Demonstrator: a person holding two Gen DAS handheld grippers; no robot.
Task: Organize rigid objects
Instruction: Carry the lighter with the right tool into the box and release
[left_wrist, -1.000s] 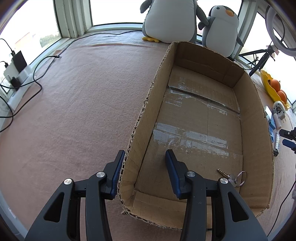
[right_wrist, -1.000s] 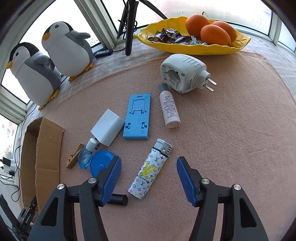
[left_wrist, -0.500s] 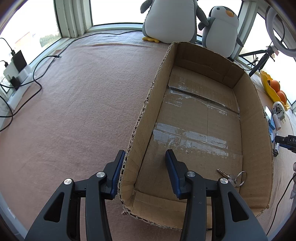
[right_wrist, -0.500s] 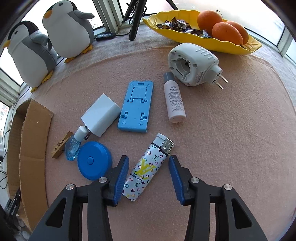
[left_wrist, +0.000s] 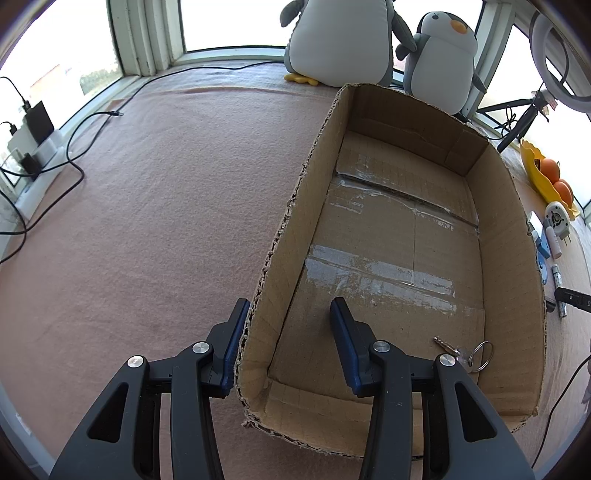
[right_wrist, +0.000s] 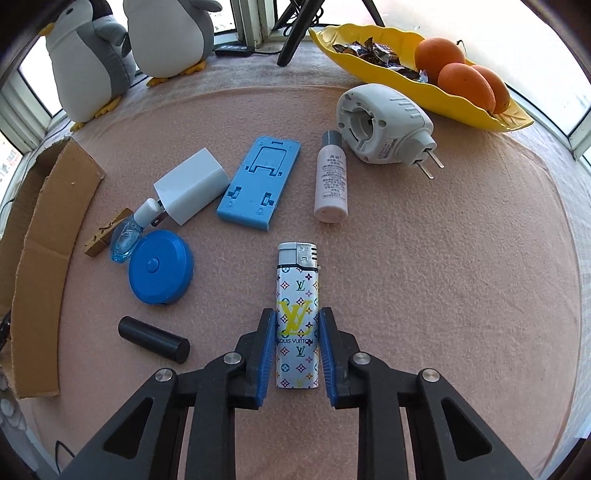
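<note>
Right tongs (right_wrist: 297, 334) clamped on lighter (right_wrist: 297, 314), left tongs (left_wrist: 291, 325) wide astride box wall (left_wrist: 269, 280), keys (left_wrist: 466, 352) inside

Lighter (right_wrist: 297, 314): white, multicolour monogram print, silver cap pointing away from camera; flat on pink cloth (right_wrist: 424, 277), lower body between the right gripper's blue pads (right_wrist: 269, 354), both against its sides. Cardboard box (left_wrist: 513, 229): open-topped, at cloth's left edge, taped floor, keys on ring (left_wrist: 467, 350) in near right corner.
</note>
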